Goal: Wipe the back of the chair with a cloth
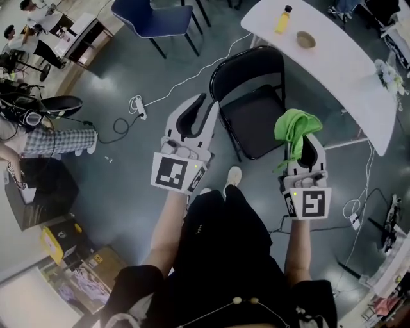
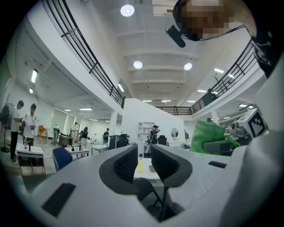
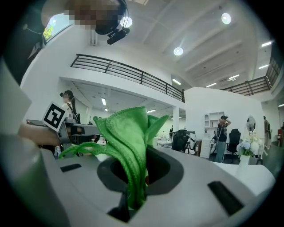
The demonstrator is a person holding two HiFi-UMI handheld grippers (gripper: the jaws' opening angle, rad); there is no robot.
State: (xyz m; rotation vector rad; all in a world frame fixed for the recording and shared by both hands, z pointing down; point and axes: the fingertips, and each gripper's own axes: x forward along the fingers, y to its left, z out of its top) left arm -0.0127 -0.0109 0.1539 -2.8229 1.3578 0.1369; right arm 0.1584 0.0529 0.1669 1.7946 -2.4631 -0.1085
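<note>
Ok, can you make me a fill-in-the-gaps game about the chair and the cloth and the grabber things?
1. The cloth pinched in the right gripper is ___ in colour.
2. The left gripper has ___ between its jaws.
3. The folding chair on the floor ahead of the person is ___.
4. On the white table stands a ___ bottle.

Missing words: green; nothing; black; yellow.

The chair [image 1: 256, 122] stands just beside the table [image 1: 346, 64], which bears a bottle [image 1: 283, 19] and a bowl [image 1: 306, 40].
</note>
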